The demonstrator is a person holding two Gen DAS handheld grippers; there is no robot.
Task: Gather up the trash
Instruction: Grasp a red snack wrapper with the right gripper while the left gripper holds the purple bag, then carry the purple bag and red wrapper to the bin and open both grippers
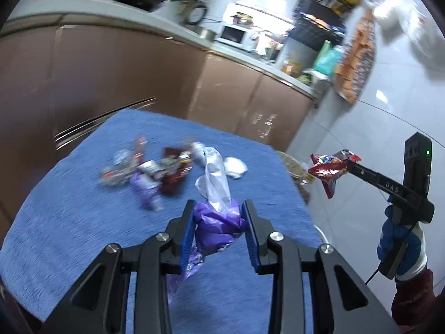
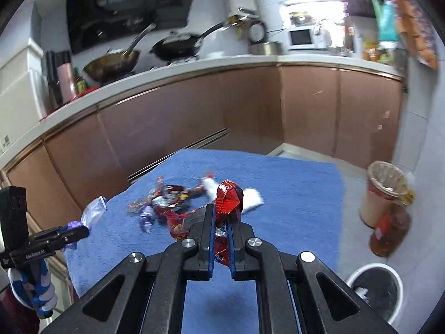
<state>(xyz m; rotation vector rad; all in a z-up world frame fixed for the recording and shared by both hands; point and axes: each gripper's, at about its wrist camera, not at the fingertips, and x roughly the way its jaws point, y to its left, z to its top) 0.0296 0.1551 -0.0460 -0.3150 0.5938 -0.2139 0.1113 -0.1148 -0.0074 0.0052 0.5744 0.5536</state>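
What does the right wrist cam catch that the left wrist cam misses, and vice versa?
Right wrist only: the white bin with black liner on the floor, the amber bottle beside the tan lined bin, and the range hood.

Left wrist only: the left gripper seen close, clamped on the purple plastic bag, and the right hand in a blue and white glove.

Both: the blue cloth, the wrapper pile, the microwave, and the right gripper shut on the red snack wrapper.
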